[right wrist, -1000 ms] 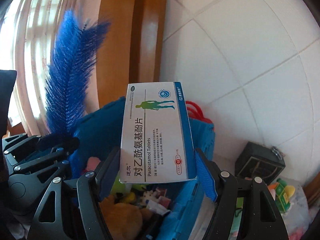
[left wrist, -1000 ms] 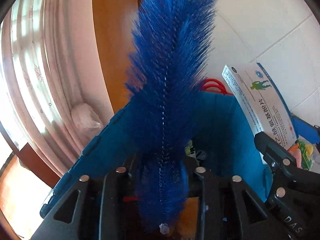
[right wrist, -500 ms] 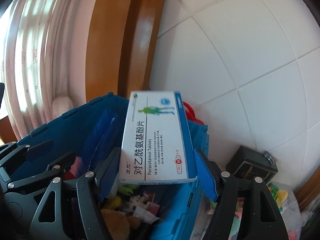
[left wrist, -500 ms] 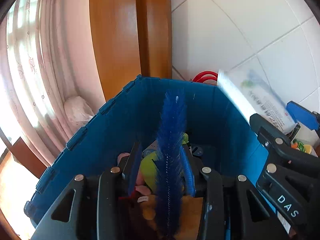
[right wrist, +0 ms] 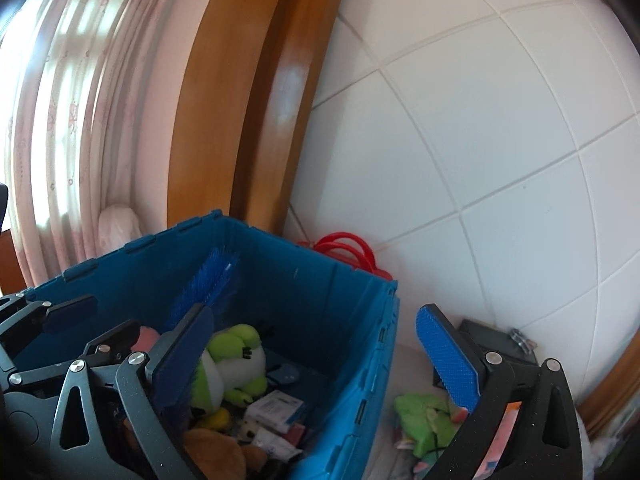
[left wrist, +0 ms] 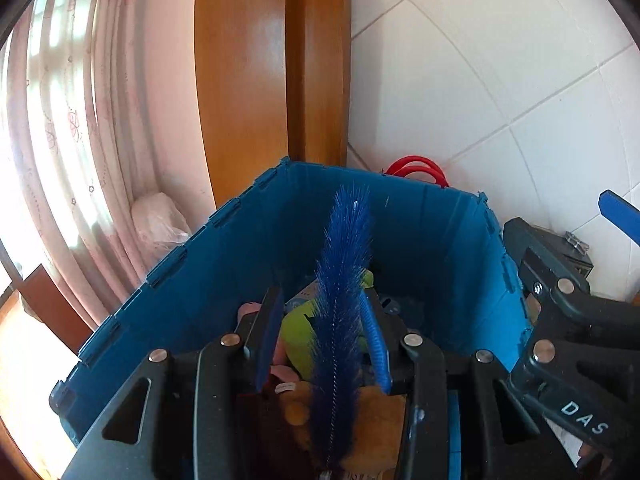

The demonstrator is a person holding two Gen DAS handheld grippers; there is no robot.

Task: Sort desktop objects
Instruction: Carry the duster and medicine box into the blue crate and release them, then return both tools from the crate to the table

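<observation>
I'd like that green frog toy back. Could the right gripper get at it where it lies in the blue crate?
Probably yes. The right gripper has its jaws opening, nothing between them, just above the blue crate. The green frog toy lies on top of the pile, uncovered. The left gripper and blue brush crowd one side.

Daylight floods in through the pale curtain (left wrist: pixel 80 128), which burns out to near white along the left of both views, its folds and small pattern washed soft. The glossy wooden frame (right wrist: pixel 248 92) carries a broad white glare streak, and the tiled wall (right wrist: pixel 480 140) is evenly bright with a faint pink cast. Inside the blue crate (left wrist: pixel 440 248) the walls fall into shade and its contents sit dim. Fisheye bending curves the frame and tile lines strongly, and black vignetting fills the corners. The right wrist view is slightly smeared; the dark fingers (right wrist: pixel 184 360) nearest the lens look soft.
</observation>
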